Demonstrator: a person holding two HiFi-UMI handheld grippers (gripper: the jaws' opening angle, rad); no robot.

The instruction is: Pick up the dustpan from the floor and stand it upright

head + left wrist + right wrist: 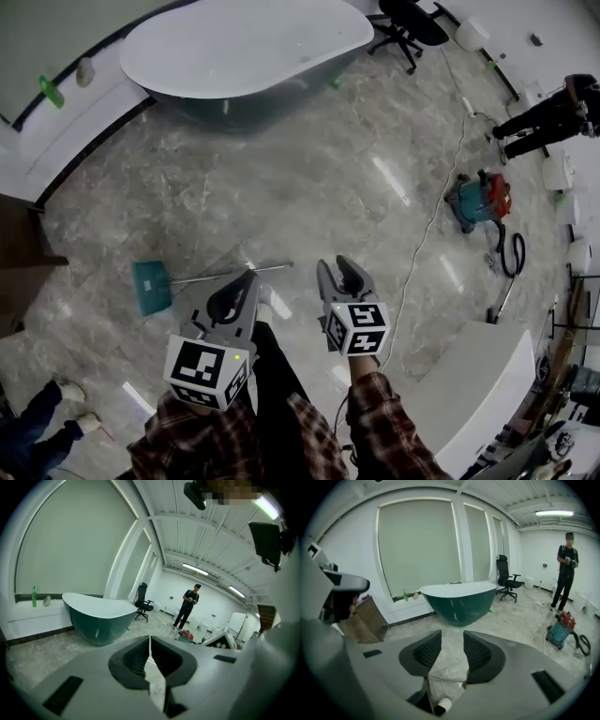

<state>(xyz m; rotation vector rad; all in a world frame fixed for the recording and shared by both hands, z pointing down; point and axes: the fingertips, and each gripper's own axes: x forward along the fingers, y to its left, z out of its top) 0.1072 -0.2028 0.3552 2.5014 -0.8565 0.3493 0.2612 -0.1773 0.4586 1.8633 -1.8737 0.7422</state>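
1. Head view: dustpan [150,286] is seen lying flat on the grey marble floor [281,187], at left, nearer than the bathtub [244,47]. Its thin handle [202,277] is laid out to the right and passes just by the tips of the L gripper [251,275]; contact can't be told. R gripper [335,264] is held just right of that, jaws apart, nothing gripped. A vacuum cleaner [480,199] is seen at right and a standing person [548,117] at far right
2. Left gripper view: L gripper [149,639] jaws are seen closed w/ tips met, nothing btwn them. An office chair [143,603] is seen far off
3. Right gripper view: R gripper [452,634] jaws are seen parted, w/ only floor btwn the pads
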